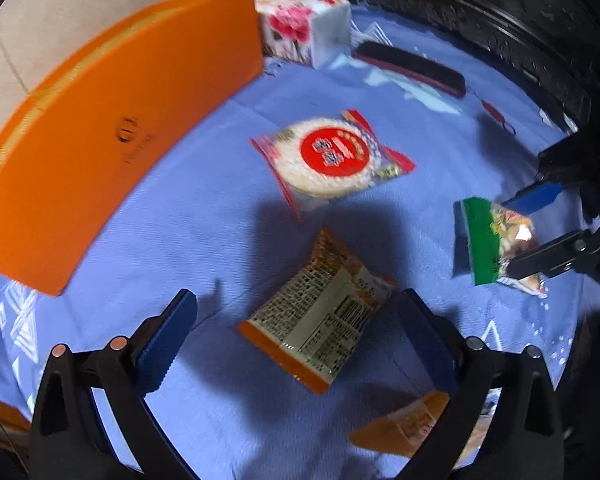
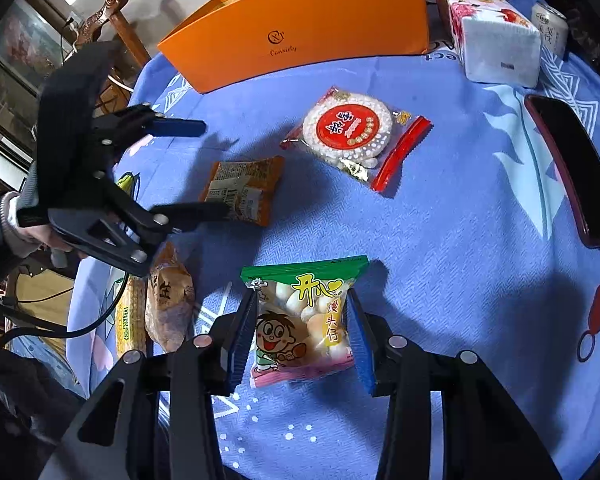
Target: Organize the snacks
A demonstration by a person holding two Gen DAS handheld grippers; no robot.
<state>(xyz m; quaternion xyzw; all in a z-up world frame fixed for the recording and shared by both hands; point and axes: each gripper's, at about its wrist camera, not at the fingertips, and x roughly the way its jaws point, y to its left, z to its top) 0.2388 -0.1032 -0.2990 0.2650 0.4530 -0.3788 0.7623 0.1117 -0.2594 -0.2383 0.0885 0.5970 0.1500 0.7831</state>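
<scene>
Blue patterned cloth (image 2: pixel 440 240) covers the table, with an orange box (image 2: pixel 300 28) standing along its far edge and a floral tissue pack (image 2: pixel 488 36) beside that box. A dark phone (image 2: pixel 572 172) with a red charm lies toward the right side.

My right gripper (image 2: pixel 300 328) has its blue pads pressed against both sides of the green-topped cartoon snack bag (image 2: pixel 300 320), pinching it; in the left wrist view that bag (image 1: pixel 496 244) sits between the same fingers at the right edge.

My left gripper (image 1: pixel 296 328) is spread wide, its jaws apart on either side of the orange snack packet (image 1: pixel 320 312), which lies label-down with its barcode showing. I cannot tell whether the pads touch it. In the right wrist view that left gripper (image 2: pixel 208 168) hovers by the packet (image 2: pixel 244 188).

Near the middle lies the round rice cracker pack (image 1: pixel 328 156) with a red circle label. Beside my right gripper lie a brown wrapped pastry (image 2: pixel 168 304) and a yellow corn packet (image 2: pixel 130 320), touching each other.
</scene>
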